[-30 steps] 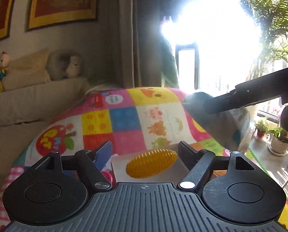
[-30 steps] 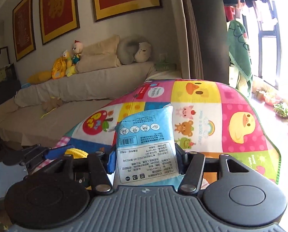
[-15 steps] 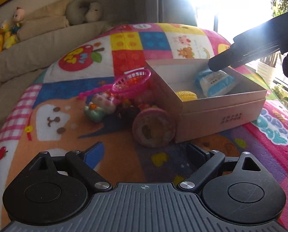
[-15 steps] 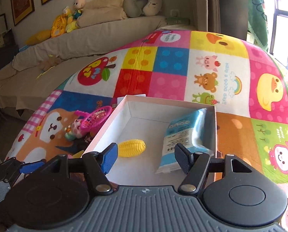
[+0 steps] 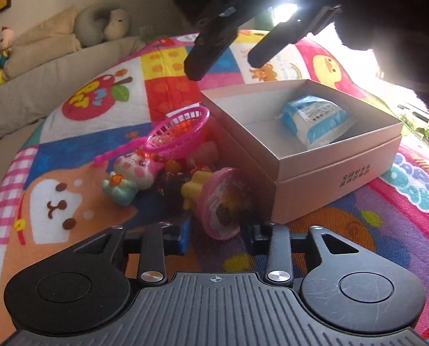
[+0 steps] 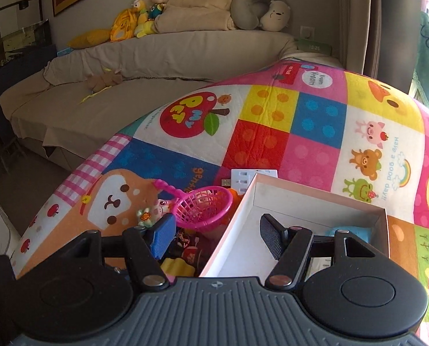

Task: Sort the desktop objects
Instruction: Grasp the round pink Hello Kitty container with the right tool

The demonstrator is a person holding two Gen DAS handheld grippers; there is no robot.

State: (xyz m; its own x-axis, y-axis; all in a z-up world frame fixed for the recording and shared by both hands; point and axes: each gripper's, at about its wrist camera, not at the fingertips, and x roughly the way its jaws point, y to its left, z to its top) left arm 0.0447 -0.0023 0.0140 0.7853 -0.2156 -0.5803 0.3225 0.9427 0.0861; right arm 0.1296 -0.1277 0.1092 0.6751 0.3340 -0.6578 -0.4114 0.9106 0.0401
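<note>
Box (image 5: 323,170) is your landmark. Left wrist view: your left gripper (image 5: 217,238) hangs spread and empty just short of the pink round toy (image 5: 224,201), which leans near the box's front corner; the blue packet (image 5: 315,119) lies inside.

Right wrist view: your right gripper (image 6: 214,238) stands spread and empty, straddling the box's left wall. Beside that wall, the pink net scoop (image 6: 202,206) looks light, stiff, likely slippery; pinch its rim.
</note>
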